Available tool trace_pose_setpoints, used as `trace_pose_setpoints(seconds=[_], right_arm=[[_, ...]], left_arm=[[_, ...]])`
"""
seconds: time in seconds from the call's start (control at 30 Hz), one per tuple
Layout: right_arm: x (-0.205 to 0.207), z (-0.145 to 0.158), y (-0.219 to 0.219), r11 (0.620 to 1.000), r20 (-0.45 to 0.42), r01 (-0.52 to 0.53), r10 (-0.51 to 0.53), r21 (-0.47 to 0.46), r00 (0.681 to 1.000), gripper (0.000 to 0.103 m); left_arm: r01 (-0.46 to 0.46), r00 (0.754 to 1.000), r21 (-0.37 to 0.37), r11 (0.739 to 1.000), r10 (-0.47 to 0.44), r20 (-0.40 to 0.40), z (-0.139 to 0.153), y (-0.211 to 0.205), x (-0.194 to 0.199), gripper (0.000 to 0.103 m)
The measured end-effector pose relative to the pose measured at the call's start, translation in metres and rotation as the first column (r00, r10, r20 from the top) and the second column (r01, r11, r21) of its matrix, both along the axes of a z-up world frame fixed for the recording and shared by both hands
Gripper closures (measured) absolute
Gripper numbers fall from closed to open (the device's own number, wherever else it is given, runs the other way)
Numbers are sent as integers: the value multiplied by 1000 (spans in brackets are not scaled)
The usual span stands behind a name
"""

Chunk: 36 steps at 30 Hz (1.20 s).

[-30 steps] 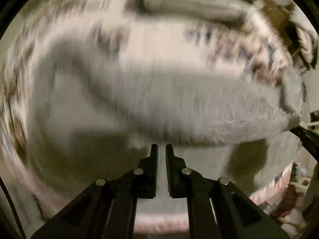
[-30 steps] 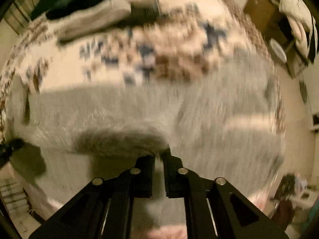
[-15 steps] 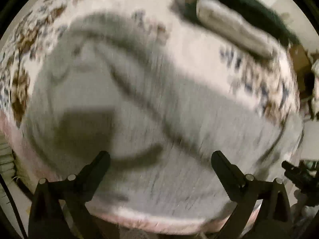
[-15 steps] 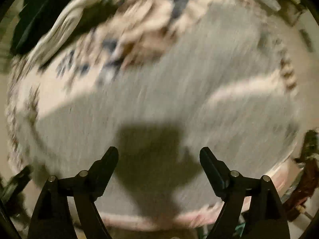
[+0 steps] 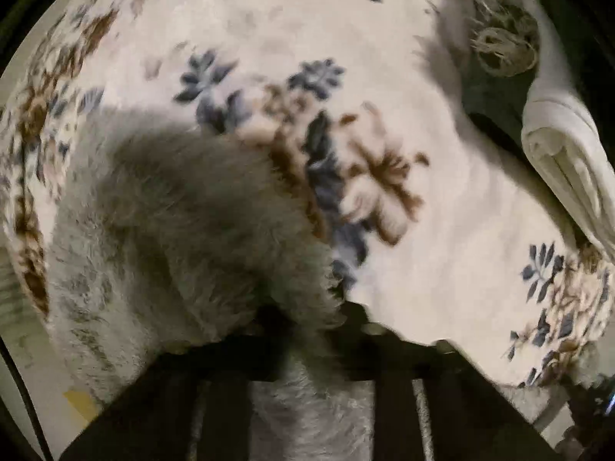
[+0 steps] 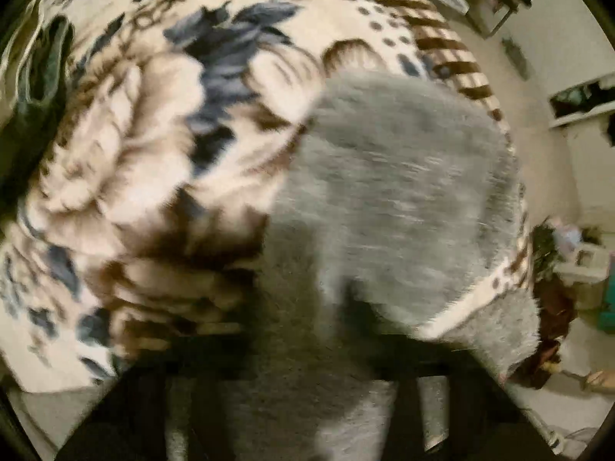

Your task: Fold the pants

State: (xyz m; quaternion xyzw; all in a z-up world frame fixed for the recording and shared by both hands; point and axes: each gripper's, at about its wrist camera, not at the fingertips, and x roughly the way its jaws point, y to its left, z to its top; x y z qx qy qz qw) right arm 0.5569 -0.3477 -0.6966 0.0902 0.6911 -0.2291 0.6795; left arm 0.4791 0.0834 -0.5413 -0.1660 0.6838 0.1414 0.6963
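Grey fuzzy pants (image 5: 184,230) are now pinched by the left gripper (image 5: 311,319) and right gripper (image 6: 319,345), which just snapped shut from wide open, ready to fold over the flowery blanket (image 5: 346,57).

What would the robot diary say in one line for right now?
step: fold pants | left gripper: shut on grey fleece pants | right gripper: just closed on pants | surface: floral blanket

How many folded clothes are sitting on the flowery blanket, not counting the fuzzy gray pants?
1: a cream folded garment at the blanket's far right edge in the left view. Others may be hidden.
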Motion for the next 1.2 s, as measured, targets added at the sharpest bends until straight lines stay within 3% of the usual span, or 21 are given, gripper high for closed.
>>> trace_pose_setpoints(seconds=[0.13, 0.23, 0.37, 0.47, 0.53, 0.6, 0.67, 0.73, 0.93, 1.0, 1.03, 1.07, 1.1, 1.13, 1.17, 1.2], right_arm=[[-41, 33, -10, 994, 174, 68, -81, 80, 981, 94], [-92, 74, -23, 974, 276, 143, -188, 176, 943, 94], [-178, 110, -50, 941, 355, 256, -323, 222, 877, 94], [-229, 91, -74, 912, 329, 350, -405, 214, 853, 94], [-257, 62, -86, 881, 268, 417, -468, 225, 842, 94], [-277, 27, -95, 837, 193, 454, -521, 305, 831, 93], [-288, 2, -97, 802, 115, 472, -542, 366, 833, 83], [-298, -7, -96, 771, 92, 485, -565, 412, 820, 63], [-325, 43, -84, 787, 258, 460, -585, 411, 769, 22], [-323, 51, -84, 813, 288, 442, -557, 379, 779, 19], [-319, 53, -86, 818, 295, 434, -550, 377, 781, 19], [-312, 53, -88, 830, 300, 428, -536, 357, 789, 18], [-301, 50, -91, 846, 308, 415, -515, 336, 800, 18], [-293, 48, -96, 856, 309, 398, -496, 330, 811, 18], [-286, 44, -99, 871, 301, 377, -468, 313, 831, 18], [-274, 36, -101, 887, 301, 341, -433, 312, 850, 18]], left_arm=[[-51, 979, 19, 998, 47, 196, 45, 23, -63, 98], [-137, 944, -8, 991, 133, 302, 83, 47, -129, 98], [-212, 921, -16, 977, 206, 330, 97, 57, -209, 98], [-269, 927, -9, 963, 261, 269, 71, 67, -259, 98], [-332, 919, -47, 942, 335, 206, 40, 81, -284, 98], [-371, 910, -60, 927, 376, 176, 13, 93, -300, 97], [-363, 918, -66, 929, 369, 145, -2, 93, -305, 94], [-350, 922, -116, 929, 364, 131, -4, 91, -307, 94], [-266, 955, -121, 956, 279, 101, 24, 65, -324, 80], [-162, 984, -30, 986, 164, 72, 34, 43, -315, 63], [-76, 994, 9, 997, 75, 76, 38, 25, -308, 62], [17, 997, 74, 997, -23, 78, 42, 1, -299, 59], [87, 992, 129, 988, -97, 77, 44, -21, -291, 49], [136, 985, 157, 978, -150, 86, 46, -42, -285, 41], [169, 978, 172, 971, -187, 96, 47, -56, -280, 27], [206, 967, 187, 961, -229, 108, 48, -74, -274, 21]])
